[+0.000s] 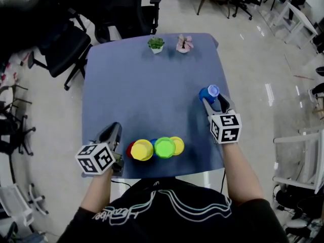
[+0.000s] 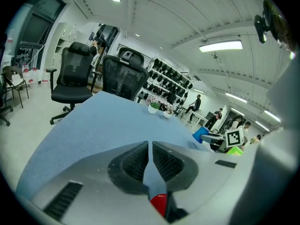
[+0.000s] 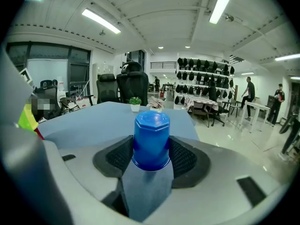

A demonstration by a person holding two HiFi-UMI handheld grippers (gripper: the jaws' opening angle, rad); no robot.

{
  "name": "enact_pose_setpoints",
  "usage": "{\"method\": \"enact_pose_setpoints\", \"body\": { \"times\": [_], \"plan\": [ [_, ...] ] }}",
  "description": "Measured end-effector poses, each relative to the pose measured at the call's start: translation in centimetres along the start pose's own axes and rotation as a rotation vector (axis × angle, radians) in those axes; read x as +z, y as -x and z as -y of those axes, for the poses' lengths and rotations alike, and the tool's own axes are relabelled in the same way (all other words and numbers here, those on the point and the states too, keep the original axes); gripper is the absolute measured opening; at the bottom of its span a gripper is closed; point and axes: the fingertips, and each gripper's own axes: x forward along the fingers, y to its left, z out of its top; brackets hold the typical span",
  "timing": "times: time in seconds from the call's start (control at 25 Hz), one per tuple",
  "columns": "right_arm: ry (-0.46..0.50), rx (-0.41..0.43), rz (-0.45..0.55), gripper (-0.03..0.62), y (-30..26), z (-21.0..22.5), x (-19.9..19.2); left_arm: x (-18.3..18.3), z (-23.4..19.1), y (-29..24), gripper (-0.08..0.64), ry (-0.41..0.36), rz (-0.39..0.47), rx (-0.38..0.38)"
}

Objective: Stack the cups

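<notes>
While the left tongs (image 2: 150, 159) idle pressed together, the right tongs (image 3: 151, 162) pinch the inverted blue cup (image 3: 151, 134), likely for stacking.

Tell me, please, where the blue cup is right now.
The blue cup is gripped in the right hand-held gripper, near the table's right edge in the head view, well apart from the other cups at the front edge.

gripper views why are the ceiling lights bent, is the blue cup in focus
Right gripper view: wide-angle lens bows the ceiling lights and blacks the corners; blue cup sharp. Left gripper view: same bowing; red cup at the bottom soft. Head view: even light, floor glare at right.
</notes>
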Motion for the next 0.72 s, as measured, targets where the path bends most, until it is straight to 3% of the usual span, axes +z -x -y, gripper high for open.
{"method": "enact_pose_setpoints", "body": {
  "times": [0.72],
  "plan": [
    [0.11,0.249,0.139,0.253,8.1,-11.1,6.2,-0.9,2.1,7.3,0.048,0.004,0.103,-0.004]
  ]
}}
